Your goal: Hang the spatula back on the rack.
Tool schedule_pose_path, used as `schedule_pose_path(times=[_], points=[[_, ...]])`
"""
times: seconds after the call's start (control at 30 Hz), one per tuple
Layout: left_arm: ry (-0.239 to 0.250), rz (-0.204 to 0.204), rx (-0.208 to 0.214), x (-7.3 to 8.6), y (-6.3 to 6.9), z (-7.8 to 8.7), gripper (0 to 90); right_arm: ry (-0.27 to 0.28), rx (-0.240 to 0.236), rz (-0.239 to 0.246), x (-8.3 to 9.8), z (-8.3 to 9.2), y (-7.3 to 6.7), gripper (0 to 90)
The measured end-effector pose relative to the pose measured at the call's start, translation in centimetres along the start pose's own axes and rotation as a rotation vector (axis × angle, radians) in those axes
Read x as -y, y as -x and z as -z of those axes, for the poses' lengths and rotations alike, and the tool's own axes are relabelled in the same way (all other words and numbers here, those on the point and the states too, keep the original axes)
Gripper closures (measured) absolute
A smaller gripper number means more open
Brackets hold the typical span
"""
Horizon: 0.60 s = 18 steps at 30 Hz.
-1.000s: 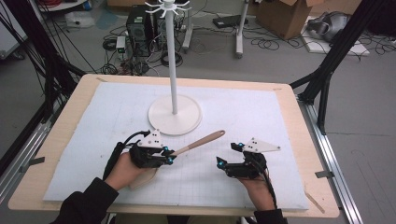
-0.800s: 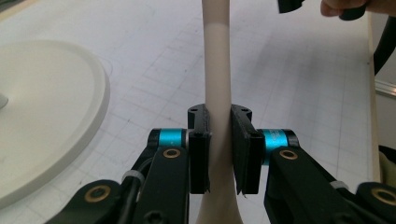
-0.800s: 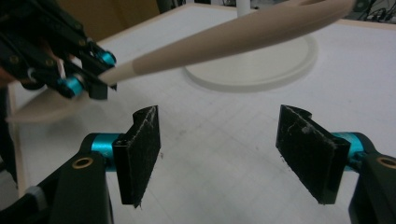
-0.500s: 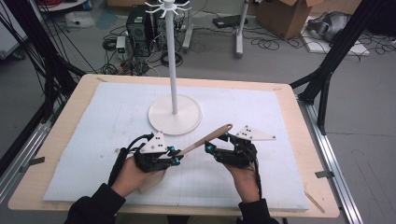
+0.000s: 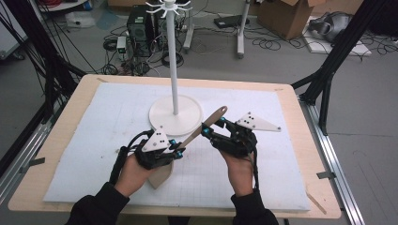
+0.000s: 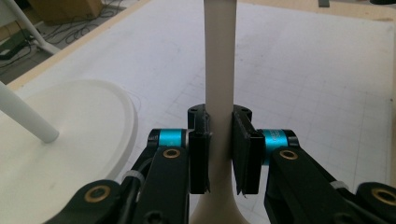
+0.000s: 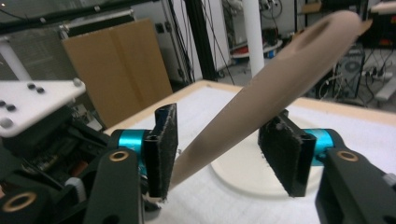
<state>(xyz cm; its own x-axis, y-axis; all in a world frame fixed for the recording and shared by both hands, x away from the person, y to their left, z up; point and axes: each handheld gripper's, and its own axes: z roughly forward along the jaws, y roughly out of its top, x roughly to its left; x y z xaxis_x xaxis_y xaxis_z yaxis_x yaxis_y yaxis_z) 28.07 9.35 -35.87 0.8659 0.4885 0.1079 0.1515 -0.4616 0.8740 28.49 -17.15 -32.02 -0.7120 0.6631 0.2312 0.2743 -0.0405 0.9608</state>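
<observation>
RISK: spatula [image 5: 197, 129] could twist or drop, since right gripper [image 5: 205, 129] jaws, just closing, had not pinched its handle between them | HOLD: left gripper [image 5: 178, 151] clamped near blade, spatula raised at 6 o'clock from stand [image 5: 174, 115] | SURFACE: white mat [image 5: 94, 140] on table [image 5: 305, 140] | ROOM: cables, cardboard box [image 5: 286, 16] at 12 o'clock

Stand [image 5: 175, 115] sits mid-surface [image 5: 300, 154] on the mat [image 5: 94, 140]. Wooden spatula [image 5: 199, 131] angled just in front of its base, between left gripper [image 5: 177, 151] and right gripper [image 5: 206, 129].
</observation>
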Motion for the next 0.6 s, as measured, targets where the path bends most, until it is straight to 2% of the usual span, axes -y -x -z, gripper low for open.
schedule_pose_path(times=[0.07,0.1,0.23,0.33,0.5,0.6], points=[[0.016,0.005,0.000,-0.2,0.1,0.1,77.9,0.009,0.002,0.017,-0.6,0.0,-0.2,56.7],[0.022,0.004,-0.002,-0.2,0.1,0.1,77.8,0.018,-0.005,0.042,-1.1,0.1,-0.5,60.3],[0.039,-0.015,-0.017,-0.4,0.3,0.1,77.8,0.023,-0.005,0.064,-2.0,0.1,-1.1,62.4],[0.059,-0.010,-0.008,-0.5,0.3,0.2,77.7,0.024,-0.021,0.079,-2.8,-0.1,-1.6,65.2],[0.114,-0.004,0.025,-0.5,0.0,0.7,77.7,0.019,-0.087,0.105,-4.0,-0.2,-2.6,69.7],[0.145,-0.001,0.064,-0.5,-0.1,1.0,77.4,0.013,-0.177,0.123,-4.9,-0.4,-3.4,72.6]])
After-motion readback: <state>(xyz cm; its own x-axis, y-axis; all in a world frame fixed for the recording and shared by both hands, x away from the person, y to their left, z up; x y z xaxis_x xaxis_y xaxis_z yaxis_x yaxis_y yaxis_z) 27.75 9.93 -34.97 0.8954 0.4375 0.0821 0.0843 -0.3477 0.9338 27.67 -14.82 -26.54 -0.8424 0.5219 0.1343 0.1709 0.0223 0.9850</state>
